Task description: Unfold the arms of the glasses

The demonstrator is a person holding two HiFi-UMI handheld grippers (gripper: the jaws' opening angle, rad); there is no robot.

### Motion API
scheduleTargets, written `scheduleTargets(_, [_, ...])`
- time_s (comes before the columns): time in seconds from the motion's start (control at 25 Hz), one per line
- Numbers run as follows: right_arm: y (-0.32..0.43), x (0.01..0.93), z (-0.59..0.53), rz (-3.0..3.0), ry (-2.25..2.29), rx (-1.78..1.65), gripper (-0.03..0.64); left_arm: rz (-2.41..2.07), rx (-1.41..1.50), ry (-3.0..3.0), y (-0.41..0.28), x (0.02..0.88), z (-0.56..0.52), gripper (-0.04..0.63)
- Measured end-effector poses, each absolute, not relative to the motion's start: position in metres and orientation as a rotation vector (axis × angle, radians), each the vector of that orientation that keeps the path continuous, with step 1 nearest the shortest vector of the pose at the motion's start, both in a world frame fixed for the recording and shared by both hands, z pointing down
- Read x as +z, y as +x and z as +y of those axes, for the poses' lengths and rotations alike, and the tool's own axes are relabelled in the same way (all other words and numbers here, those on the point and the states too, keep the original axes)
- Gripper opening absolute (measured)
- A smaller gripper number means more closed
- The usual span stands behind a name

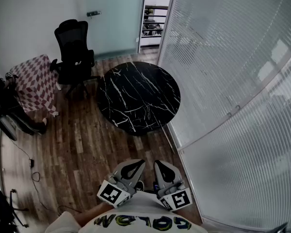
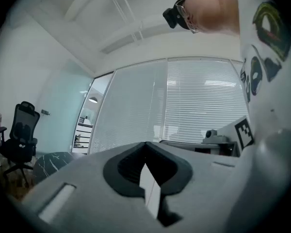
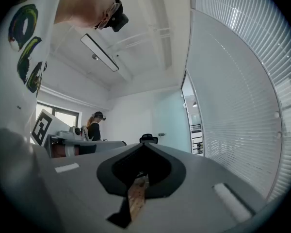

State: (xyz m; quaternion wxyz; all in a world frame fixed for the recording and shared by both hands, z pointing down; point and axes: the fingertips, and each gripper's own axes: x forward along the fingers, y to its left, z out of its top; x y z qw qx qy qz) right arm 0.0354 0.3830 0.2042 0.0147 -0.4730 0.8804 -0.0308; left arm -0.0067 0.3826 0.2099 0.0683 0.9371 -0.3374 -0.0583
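No glasses show in any view. In the head view both grippers sit close against my chest, above the wooden floor and pointing toward a round black marble table (image 1: 138, 96). My left gripper (image 1: 137, 162) is shut with nothing between its jaws; in the left gripper view (image 2: 145, 145) its jaws meet in front of a blind-covered glass wall. My right gripper (image 1: 159, 162) is just beside it, also shut and empty; in the right gripper view (image 3: 144, 146) its jaws meet as well.
A black office chair (image 1: 73, 47) stands behind the round table. A table with a red-and-white checked cloth (image 1: 36, 81) is at the left, with a person (image 3: 94, 125) near it. A glass wall with blinds (image 1: 233, 81) runs along the right. A cable (image 1: 31, 164) lies on the floor.
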Motion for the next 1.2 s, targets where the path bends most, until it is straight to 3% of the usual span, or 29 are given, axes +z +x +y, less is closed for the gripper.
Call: scheduleTargets(1.2, [0.101, 0.215, 0.383, 2.686, -1.454, -0.184, 0.002, -1.027, -0.124, 2.741, 0.054, 0.224, 0.385, 0.005])
